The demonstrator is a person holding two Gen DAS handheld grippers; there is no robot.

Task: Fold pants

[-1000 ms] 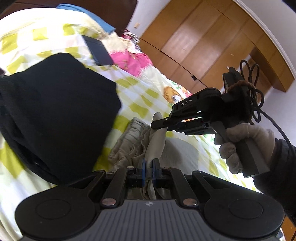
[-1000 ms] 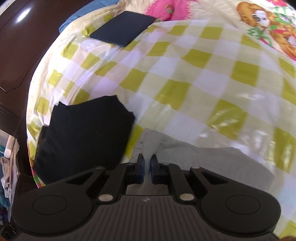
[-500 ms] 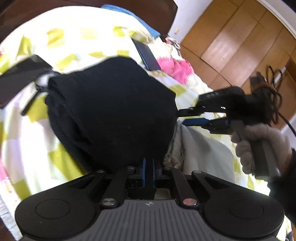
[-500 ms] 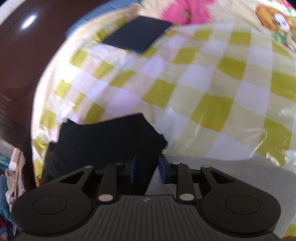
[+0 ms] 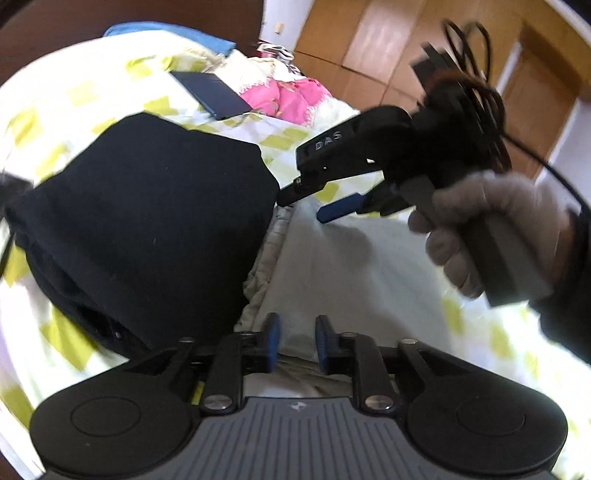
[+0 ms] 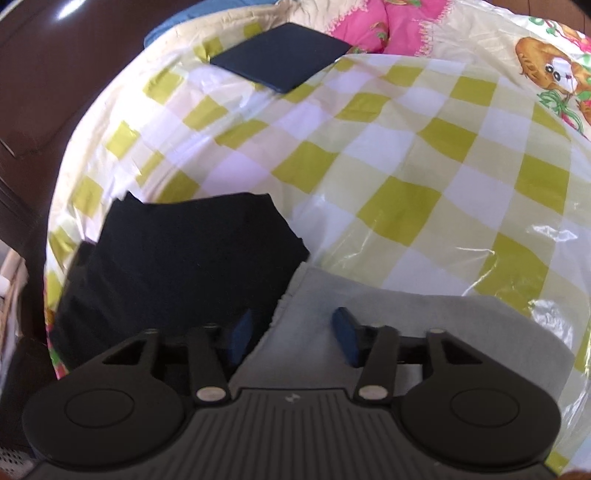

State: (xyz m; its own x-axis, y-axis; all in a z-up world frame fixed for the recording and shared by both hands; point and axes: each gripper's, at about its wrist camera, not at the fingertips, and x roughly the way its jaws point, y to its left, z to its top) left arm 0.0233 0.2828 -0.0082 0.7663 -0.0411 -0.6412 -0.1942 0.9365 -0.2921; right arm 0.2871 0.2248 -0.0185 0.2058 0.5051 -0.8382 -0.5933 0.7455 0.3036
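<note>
Light grey pants (image 5: 332, 273) lie folded flat on the checked bedspread, also in the right wrist view (image 6: 406, 317). A folded black garment (image 5: 147, 214) lies just left of them, touching their edge; it also shows in the right wrist view (image 6: 192, 251). My left gripper (image 5: 295, 343) is open and empty, low over the near end of the grey pants. My right gripper (image 6: 291, 332) is open and empty over the pants' left edge; in the left wrist view it (image 5: 306, 205) hovers above the far end of the pants, held by a gloved hand.
The yellow-and-white checked bedspread (image 6: 406, 155) covers the bed. A dark flat rectangular object (image 6: 280, 55) lies at the far end near a pink quilt (image 6: 388, 26). Dark wooden furniture (image 6: 44, 74) borders the bed's left side. Wooden wardrobe doors (image 5: 369, 44) stand beyond.
Both grippers were shut on the grey pants a second ago; they laid the fabric down beside the black garment and opened. The pants now lie flat.
</note>
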